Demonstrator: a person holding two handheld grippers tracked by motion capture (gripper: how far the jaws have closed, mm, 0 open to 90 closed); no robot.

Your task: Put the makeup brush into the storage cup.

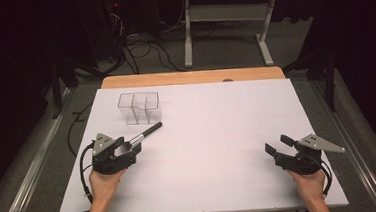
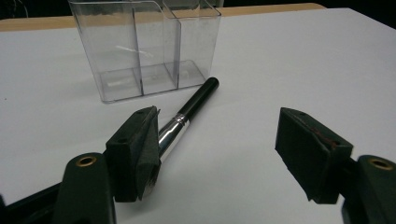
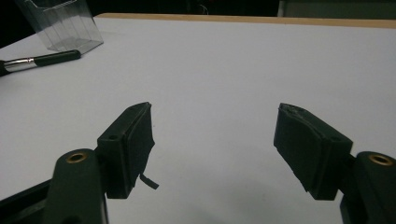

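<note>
A make-up brush (image 1: 147, 133) with a black handle and a silver ferrule lies on the white table, its handle tip just in front of a clear acrylic organizer (image 1: 139, 108) with several compartments. My left gripper (image 1: 130, 147) is open at the brush's head end. In the left gripper view the brush (image 2: 196, 103) runs down behind the left jaw, which hides its head, and the organizer (image 2: 140, 46) stands just beyond; the gripper (image 2: 219, 149) presses on nothing. My right gripper (image 1: 278, 145) stands open and empty at the table's right, as its own view (image 3: 215, 144) confirms.
The white table top (image 1: 217, 124) has a wooden strip (image 1: 194, 77) along its far edge. Beyond it a desk frame (image 1: 225, 28) and cables (image 1: 142, 49) lie on the floor. The right gripper view shows the brush (image 3: 42, 60) and the organizer (image 3: 60, 23) at far left.
</note>
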